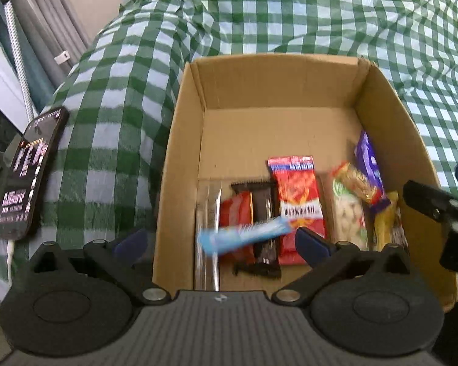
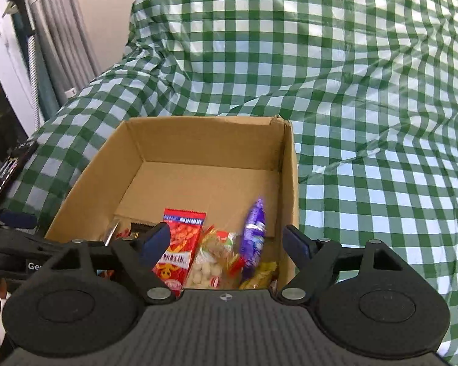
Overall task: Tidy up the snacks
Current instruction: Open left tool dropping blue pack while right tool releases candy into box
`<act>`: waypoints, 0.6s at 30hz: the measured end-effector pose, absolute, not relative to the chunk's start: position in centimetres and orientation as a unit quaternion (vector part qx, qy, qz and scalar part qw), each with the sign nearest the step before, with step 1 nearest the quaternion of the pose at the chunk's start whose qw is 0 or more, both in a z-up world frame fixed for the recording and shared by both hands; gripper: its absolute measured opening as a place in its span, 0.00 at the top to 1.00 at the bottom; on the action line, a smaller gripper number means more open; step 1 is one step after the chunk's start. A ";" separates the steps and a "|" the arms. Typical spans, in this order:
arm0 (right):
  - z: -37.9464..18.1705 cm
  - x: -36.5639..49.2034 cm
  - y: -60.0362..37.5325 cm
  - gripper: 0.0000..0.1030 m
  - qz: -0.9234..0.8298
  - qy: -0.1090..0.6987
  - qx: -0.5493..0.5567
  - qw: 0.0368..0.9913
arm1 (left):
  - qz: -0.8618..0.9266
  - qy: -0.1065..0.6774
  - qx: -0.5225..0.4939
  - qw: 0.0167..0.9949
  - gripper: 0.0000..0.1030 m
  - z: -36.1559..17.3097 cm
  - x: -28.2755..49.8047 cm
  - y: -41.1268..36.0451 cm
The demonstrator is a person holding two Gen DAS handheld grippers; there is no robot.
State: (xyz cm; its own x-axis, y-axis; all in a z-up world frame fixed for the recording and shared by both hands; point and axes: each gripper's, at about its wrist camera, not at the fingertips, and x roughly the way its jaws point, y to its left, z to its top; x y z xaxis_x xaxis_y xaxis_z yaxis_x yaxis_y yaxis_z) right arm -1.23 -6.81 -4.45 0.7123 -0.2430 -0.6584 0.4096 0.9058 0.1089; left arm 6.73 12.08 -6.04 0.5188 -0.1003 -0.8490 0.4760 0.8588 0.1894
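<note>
**Snacks line a cardboard box as both my grippers hang open above it**

My left gripper (image 1: pixel 219 241) hangs over the near end of the cardboard box (image 1: pixel 390 128), its blue-padded fingers spread wide and gripping nothing. One finger sits outside the box's left wall, the other over the snacks. Between them, blurred, a light blue packet (image 1: pixel 244 236) lies slantwise across the row, touching neither pad as far as I can tell; whether it rests on the pile or is in the air I cannot say.

Under it, from left to right, lie a clear wrapper (image 1: pixel 209 222), an orange-red packet (image 1: pixel 236 210), a dark bar (image 1: pixel 262 204) and a red snack bag (image 1: pixel 296 195). Further right are a clear bag of pale round pieces (image 1: pixel 349 210), a purple packet (image 1: pixel 368 164) leaning against the right wall, and a yellow wrapper (image 1: pixel 384 222) in the near right corner. The far half of the box floor is bare cardboard.

My right gripper (image 2: pixel 226 244) is likewise spread, clasping nothing, over the near right part of the box, with the red bag, the pale pieces and the purple packet showing between its fingers.

The box sits on a green checked cloth (image 1: pixel 290 9). A phone (image 1: pixel 30 170) with a lit screen lies on the cloth well to the box's left.
</note>
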 end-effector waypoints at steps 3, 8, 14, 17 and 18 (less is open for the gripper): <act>-4.4 -2.7 -6.1 0.14 -0.183 0.339 0.121 0.915 | -0.169 0.467 0.196 0.846 0.00 -5.7 5.1 13.0; -4.1 -6.1 -3.8 0.07 -0.202 0.343 0.120 0.909 | -0.171 0.473 0.179 0.846 0.00 -4.5 1.8 14.6; -3.3 -9.7 -0.4 0.04 -0.194 0.344 0.099 0.913 | -0.166 0.443 0.178 0.863 0.00 -2.8 -2.5 16.4; -2.5 -11.3 0.9 0.02 -0.192 0.332 0.079 0.920 | -0.165 0.431 0.184 0.868 0.00 -2.0 -4.4 17.2; -2.3 -11.8 1.2 0.01 -0.193 0.326 0.074 0.922 | -0.165 0.429 0.185 0.869 0.00 -1.9 -4.8 17.3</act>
